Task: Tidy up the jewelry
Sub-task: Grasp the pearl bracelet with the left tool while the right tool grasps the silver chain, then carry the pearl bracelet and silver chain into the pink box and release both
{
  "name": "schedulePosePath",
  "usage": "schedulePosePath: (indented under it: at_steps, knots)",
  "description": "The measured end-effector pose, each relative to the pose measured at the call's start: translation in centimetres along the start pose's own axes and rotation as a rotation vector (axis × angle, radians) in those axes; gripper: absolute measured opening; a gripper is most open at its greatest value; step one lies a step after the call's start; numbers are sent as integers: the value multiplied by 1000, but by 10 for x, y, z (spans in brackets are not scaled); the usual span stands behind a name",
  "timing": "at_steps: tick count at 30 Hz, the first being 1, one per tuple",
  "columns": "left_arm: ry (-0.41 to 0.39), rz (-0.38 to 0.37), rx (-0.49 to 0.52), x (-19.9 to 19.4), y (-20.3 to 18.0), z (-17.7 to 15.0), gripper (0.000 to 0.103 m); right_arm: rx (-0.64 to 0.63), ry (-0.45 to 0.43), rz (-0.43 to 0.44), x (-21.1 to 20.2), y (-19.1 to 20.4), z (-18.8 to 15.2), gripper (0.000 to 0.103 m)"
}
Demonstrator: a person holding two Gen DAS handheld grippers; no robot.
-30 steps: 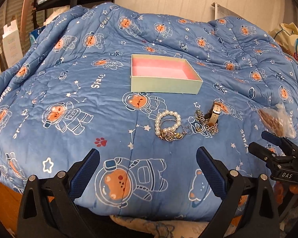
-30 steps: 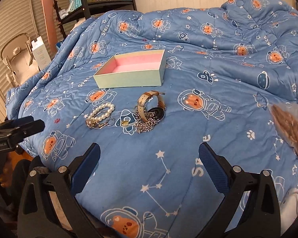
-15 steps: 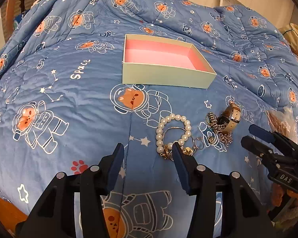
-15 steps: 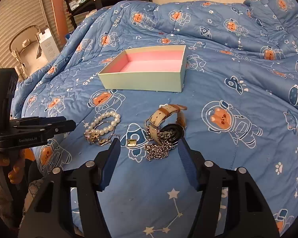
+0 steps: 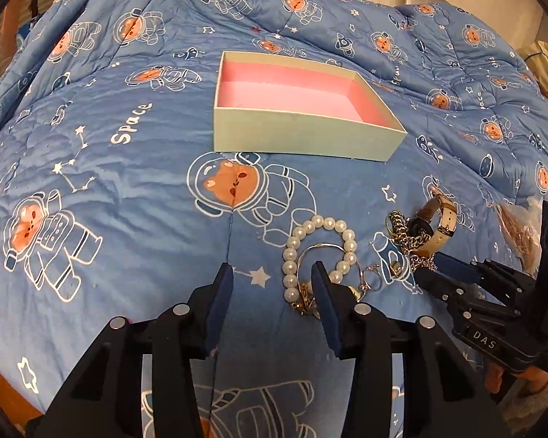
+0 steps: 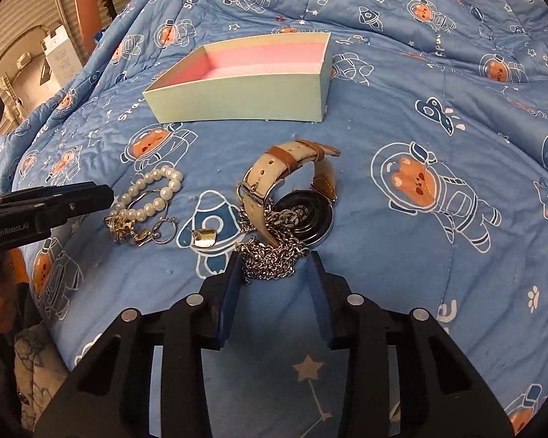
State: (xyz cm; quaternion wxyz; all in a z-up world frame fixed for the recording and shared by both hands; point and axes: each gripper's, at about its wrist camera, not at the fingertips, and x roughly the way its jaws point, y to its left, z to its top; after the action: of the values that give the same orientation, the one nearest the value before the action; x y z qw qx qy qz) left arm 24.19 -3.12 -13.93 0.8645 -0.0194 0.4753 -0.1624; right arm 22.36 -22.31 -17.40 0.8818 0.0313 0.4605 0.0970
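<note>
A pale green box with a pink inside (image 5: 303,135) (image 6: 237,102) sits open on the blue quilt. Near it lie a pearl bracelet (image 5: 319,248) (image 6: 153,193) with gold charms and rings, a silver chain (image 6: 270,259) (image 5: 405,237), and a watch with a tan strap (image 6: 292,186) (image 5: 438,222). My left gripper (image 5: 272,273) is open and empty, its right finger over the pearl bracelet's near edge. My right gripper (image 6: 274,259) is open, its fingers either side of the chain's near end. Each gripper shows in the other's view.
The quilt (image 5: 109,182) covers a bed and drops off at the near edge. A clear bag of brown items (image 5: 518,230) lies at the right. A shelf and cartons (image 6: 58,58) stand at the far left.
Both grippers moved forward and down toward the jewelry and narrowed their jaws. The left came to the pearl bracelet, the right to the chain and watch.
</note>
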Motion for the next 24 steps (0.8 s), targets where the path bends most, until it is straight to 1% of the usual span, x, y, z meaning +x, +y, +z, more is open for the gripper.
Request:
schedulePosePath:
  at_steps: [1, 4, 5, 7, 8, 10, 11, 14, 15, 16, 20, 24]
  knots:
    - [6, -3, 16, 4, -3, 3, 37, 3, 1, -3, 1, 0, 1, 34]
    - [35, -8, 45, 19, -10, 12, 32, 4, 2, -18, 3, -1, 1, 27]
    - [44, 1, 59, 24, -12, 15, 31, -3, -1, -23, 3, -1, 0, 26]
    - [60, 16, 79, 32, -15, 18, 23, -17, -2, -27, 1, 0, -1, 20]
    - [66, 12, 85, 35, -15, 18, 22, -20, -4, -28, 0, 0, -2, 19]
    - [63, 11, 89, 35, -16, 17, 12, -18, -6, -23, -1, -3, -4, 16]
    - [60, 12, 84, 35, -15, 16, 10, -16, -8, -21, -2, -4, -5, 16]
    - [48, 4, 59, 30, -11, 14, 9, -19, -14, -14, -5, -5, -7, 15]
    - [44, 4, 53, 28, -11, 13, 9, -18, -18, -11, -7, -5, -7, 12]
    - [38, 2, 46, 26, -10, 12, 9, -20, -22, -9, -9, -5, -7, 11]
    - [3, -34, 6, 8, -9, 12, 9, -48, -35, 0, -22, -3, -9, 10]
    - [-29, -59, 2, -10, -13, 13, 9, -87, -65, 21, -39, 1, -9, 10]
